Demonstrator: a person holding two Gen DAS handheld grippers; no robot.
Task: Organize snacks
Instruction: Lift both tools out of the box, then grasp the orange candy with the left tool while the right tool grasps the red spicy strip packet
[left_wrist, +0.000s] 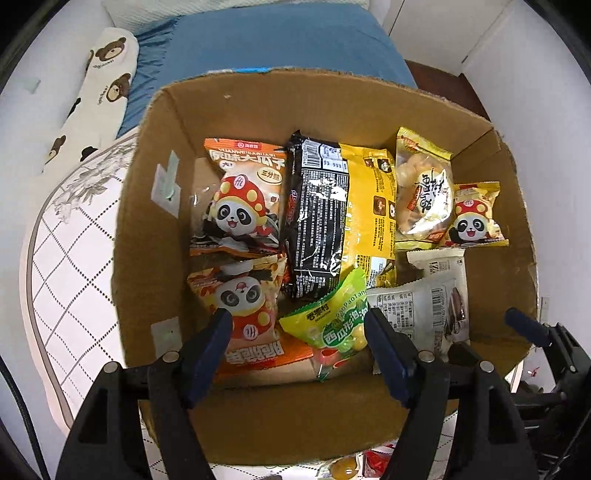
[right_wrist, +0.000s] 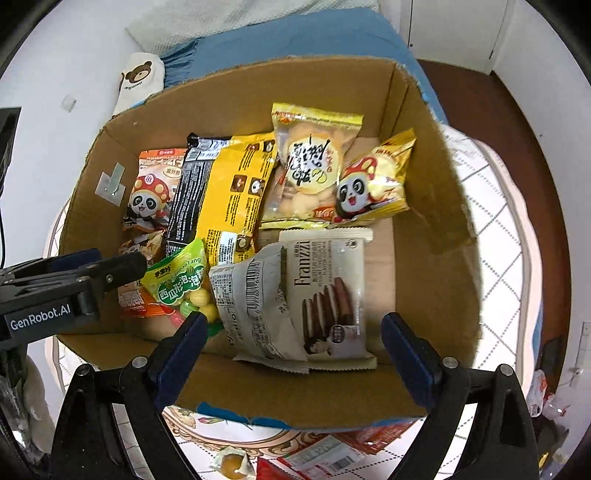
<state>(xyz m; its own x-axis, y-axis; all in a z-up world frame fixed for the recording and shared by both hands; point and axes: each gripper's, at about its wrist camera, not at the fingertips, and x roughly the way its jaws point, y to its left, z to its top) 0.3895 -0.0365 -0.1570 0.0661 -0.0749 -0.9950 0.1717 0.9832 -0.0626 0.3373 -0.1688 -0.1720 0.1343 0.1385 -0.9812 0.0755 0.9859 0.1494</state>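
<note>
An open cardboard box (left_wrist: 147, 221) holds several snack packs. My left gripper (left_wrist: 299, 332) hangs open over its near side; a green candy bag (left_wrist: 332, 314) and an orange panda bag (left_wrist: 243, 302) lie loose in the box below its fingers. My right gripper (right_wrist: 297, 332) stands wide open above two white Franzzi cookie packs (right_wrist: 325, 288) on the box floor, touching neither. Farther back lie another orange panda bag (left_wrist: 243, 199), a black-and-yellow pack (left_wrist: 317, 214), a clear biscuit bag (left_wrist: 424, 192) and a small gold panda bag (left_wrist: 476, 218). The left gripper's finger (right_wrist: 110, 269) shows at the left of the right wrist view.
The box (right_wrist: 424, 221) rests on a quilted white cover (right_wrist: 495, 240). Behind it are a blue sheet (left_wrist: 277, 40) and a bear-print pillow (left_wrist: 99, 92). Loose snacks lie before the box's near wall: a wrapped yellow candy (right_wrist: 229, 461) and red packs (right_wrist: 369, 435). Brown floor (right_wrist: 498, 110) lies to the right.
</note>
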